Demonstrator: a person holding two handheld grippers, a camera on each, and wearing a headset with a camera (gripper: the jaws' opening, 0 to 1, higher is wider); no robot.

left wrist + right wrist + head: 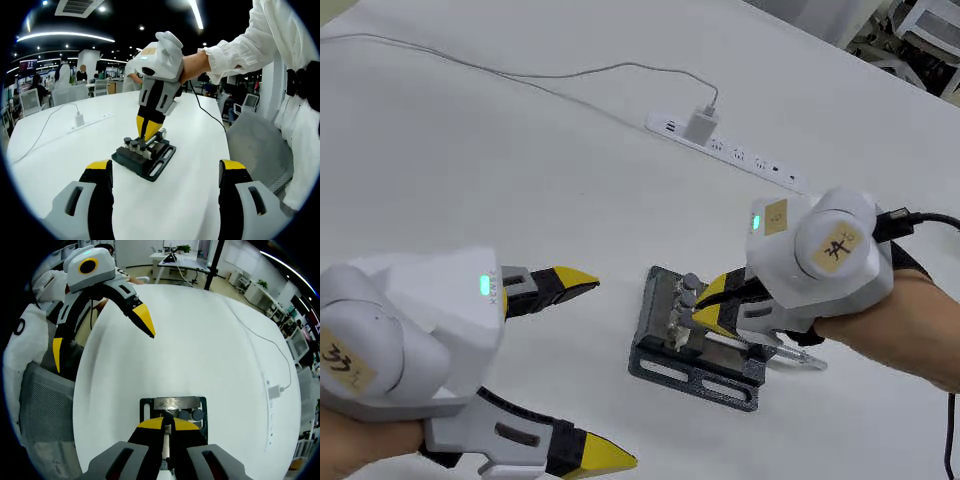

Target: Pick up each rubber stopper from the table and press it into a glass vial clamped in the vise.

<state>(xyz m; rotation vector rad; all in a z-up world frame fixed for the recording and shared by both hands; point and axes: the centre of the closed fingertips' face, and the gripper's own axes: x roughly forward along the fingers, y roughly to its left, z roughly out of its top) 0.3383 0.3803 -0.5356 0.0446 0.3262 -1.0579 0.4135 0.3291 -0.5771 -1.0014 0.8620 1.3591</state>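
Observation:
A dark vise (692, 368) stands on the white table and clamps a row of small glass vials (677, 328); several wear grey stoppers (691, 283). My right gripper (712, 306) hangs over the row, its yellow-tipped jaws nearly together on a dark rubber stopper (168, 416) right above the vise (172, 403). Two stoppered vials (191, 415) sit just to its right. My left gripper (592, 367) is wide open, holding nothing, a short way left of the vise (145, 159). From there I see the right gripper (148, 131) coming down onto the vials.
A white power strip (725, 148) with a plugged charger and a long cable (470, 68) lies at the back of the table. A grey chair (255, 145) stands by the table edge beside a person in white sleeves.

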